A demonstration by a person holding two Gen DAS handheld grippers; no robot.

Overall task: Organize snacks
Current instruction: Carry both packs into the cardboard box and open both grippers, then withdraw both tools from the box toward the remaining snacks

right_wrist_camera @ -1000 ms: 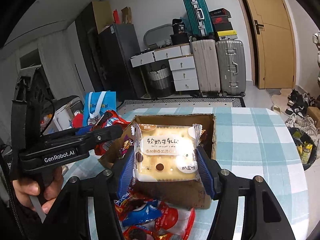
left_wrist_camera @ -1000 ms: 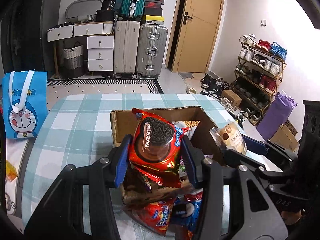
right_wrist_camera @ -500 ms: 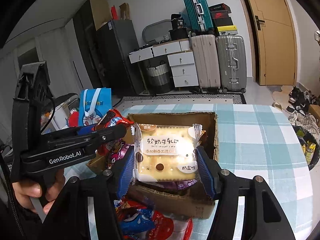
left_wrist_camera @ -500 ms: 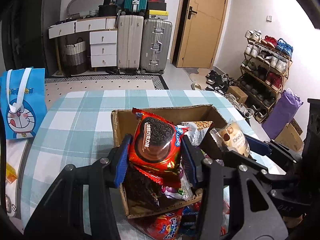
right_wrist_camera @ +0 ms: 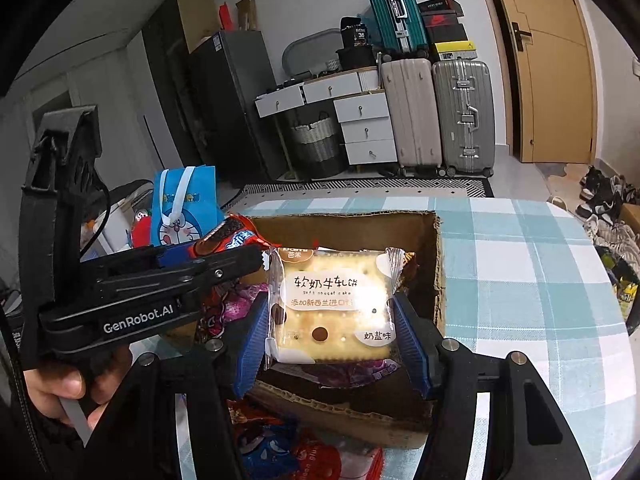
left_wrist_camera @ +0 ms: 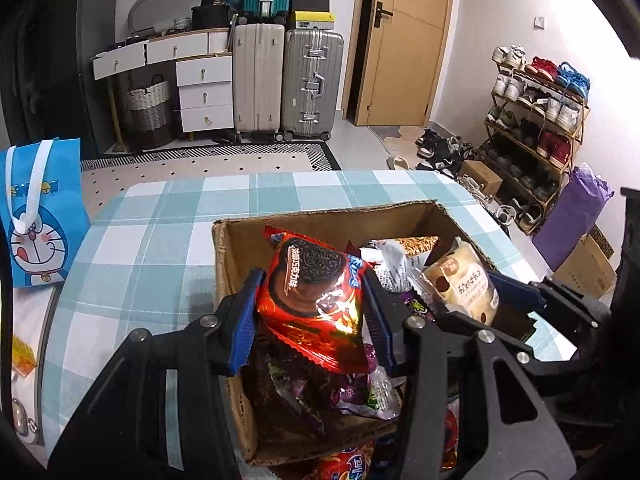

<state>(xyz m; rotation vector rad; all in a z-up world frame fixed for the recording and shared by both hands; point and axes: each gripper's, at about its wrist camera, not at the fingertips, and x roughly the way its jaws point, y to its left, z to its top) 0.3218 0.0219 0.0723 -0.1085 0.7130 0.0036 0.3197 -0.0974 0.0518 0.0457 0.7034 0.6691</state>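
Both claws are busy right now. The left gripper is clamping a red cookie pack between its blue pads, holding it up over the open cardboard box sitting on the checked tablecloth. The pack is standing more or less upright, picture of a dark sandwich cookie facing the camera.

The right gripper is squeezing a cracker pack, a pale square thing in a clear wrapper with white labels, and it's also hanging over the box, toward the near side. In the left view you can see that same cracker pack off to the right, sitting in the other claw.

The box is already holding a pile of wrappers, purple and white ones mostly. More red and blue snack packs are lying on the table just in front of the box.

Off to the left a blue cartoon bag is standing beside the table. A hand is gripping the left tool's handle in the right view.
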